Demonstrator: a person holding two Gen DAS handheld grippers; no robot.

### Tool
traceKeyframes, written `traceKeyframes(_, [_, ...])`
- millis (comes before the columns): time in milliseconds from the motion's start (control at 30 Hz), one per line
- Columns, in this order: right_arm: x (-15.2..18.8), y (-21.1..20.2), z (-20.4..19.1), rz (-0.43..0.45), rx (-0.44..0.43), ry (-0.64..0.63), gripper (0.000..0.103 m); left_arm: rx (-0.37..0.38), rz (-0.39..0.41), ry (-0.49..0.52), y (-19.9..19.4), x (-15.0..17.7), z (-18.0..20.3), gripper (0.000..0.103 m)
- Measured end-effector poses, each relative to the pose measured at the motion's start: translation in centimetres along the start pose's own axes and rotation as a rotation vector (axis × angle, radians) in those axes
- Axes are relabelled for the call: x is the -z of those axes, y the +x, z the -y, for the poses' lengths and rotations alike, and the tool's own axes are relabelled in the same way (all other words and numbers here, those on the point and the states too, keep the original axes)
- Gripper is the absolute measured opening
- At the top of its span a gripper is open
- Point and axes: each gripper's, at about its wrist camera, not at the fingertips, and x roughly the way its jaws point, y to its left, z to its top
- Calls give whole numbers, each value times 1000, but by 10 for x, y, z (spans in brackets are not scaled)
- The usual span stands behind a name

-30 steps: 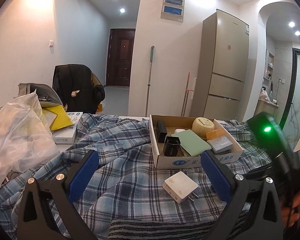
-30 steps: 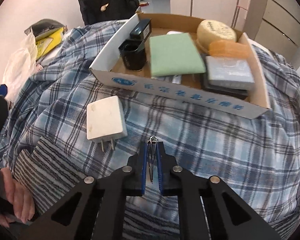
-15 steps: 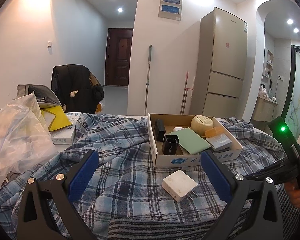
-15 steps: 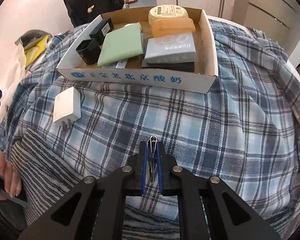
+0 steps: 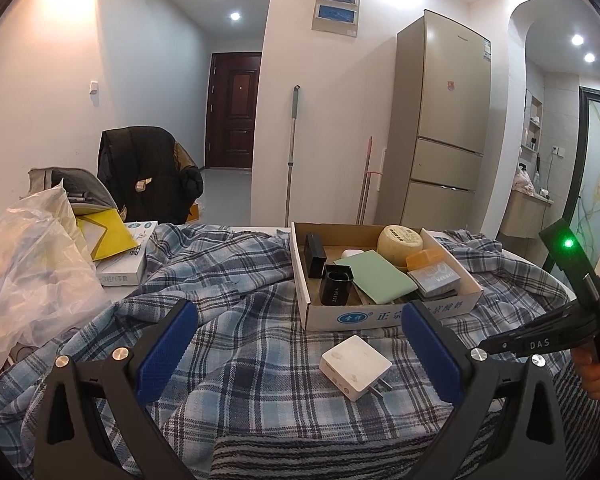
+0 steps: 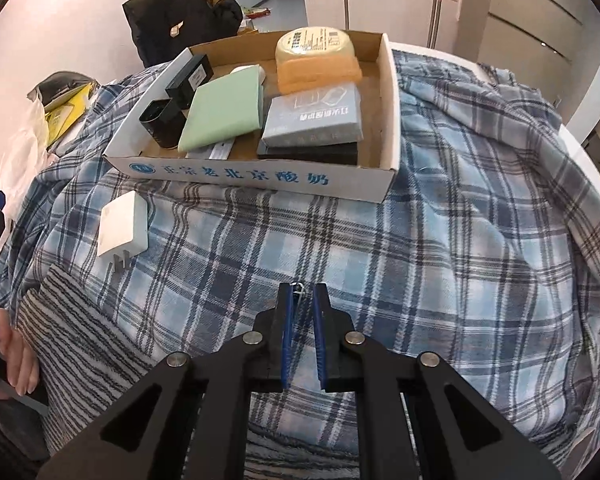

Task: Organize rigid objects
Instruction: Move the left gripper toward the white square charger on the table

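Note:
A white plug charger (image 5: 355, 361) lies on the plaid cloth just in front of a cardboard tray (image 5: 380, 316). My left gripper (image 5: 296, 312) hangs open and wide, with the charger ahead of it between the lines of its fingers, untouched. In the right wrist view the charger (image 6: 123, 230) lies far to the left and the tray (image 6: 260, 178) sits ahead. My right gripper (image 6: 302, 286) points steeply down over bare cloth, shut on a thin metal piece (image 6: 298, 287) whose small loop pokes out at the tips.
The tray holds a black cup (image 6: 160, 124), a green pad (image 6: 224, 110), a round yellow tin (image 6: 314, 44), an orange box and a grey packet (image 6: 314, 118). A striped towel (image 6: 80, 328) covers the near edge. Plastic bags (image 5: 28, 264) and a white box crowd the left.
My right gripper has swung to the right across the cloth, away from the charger, still shut on the metal piece. The left gripper has stayed where it was.

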Motion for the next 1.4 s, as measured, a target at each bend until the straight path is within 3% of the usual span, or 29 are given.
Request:
traceKeyframes(400, [-1,-3,15,17,76,19,8,7,-4,7,1,1,1,103])
traceKeyframes(567, [5,-2,25,-1,82,21,8,86,-72,42,4,-3,15,103])
traceKeyframes(833, [1,-12,33,26,30,68,8,153,-113,60,-9,-30,45,103])
traceKeyframes(1033, [-2,-7,19,-21,-70,88,9,138,-66,14,-22,-47,37,103])
traceKeyframes(1400, [-3,-8,18,-26,57,154,10,142,-63,5,-32,-45,24,103])
